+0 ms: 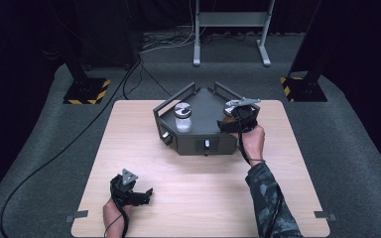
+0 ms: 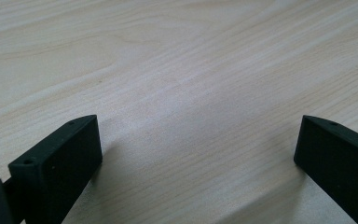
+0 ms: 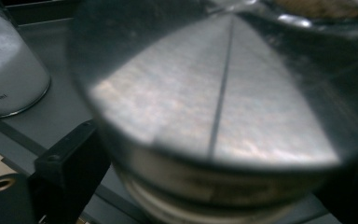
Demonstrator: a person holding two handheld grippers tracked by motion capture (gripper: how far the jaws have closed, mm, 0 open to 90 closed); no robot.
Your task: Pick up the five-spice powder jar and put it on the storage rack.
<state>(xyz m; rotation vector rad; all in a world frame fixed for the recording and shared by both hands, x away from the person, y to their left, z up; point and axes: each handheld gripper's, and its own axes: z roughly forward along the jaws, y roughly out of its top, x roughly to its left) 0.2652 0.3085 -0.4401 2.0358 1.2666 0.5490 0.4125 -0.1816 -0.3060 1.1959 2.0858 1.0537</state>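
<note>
1. Right gripper (image 1: 239, 118) reaches into the right corner of the dark grey tray (image 1: 204, 133), and its jaws stand to either side of a jar's brushed metal lid (image 3: 219, 107). The right gripper view shows the left jaw just beside the lid's rim, but whether the pads press on it cannot be told.
2. Left gripper (image 1: 138, 194) rests low over the bare wooden table (image 1: 144, 148) near the person's edge, released, its jaws spread wide with nothing between them.
3. The jar sits in the tray, well apart from a second jar (image 1: 182, 118) of white powder that stands to its left in the same tray.
4. Judging by its look, the jar is glass under a metal lid: stiff, probably fairly heavy, breakable and slippery.
5. The lid's side wall seems the surest place to take hold, with the pads square on opposite sides.
6. A grip too high on the smooth rim could slide off, and a tilt could knock the jar against the tray wall.
</note>
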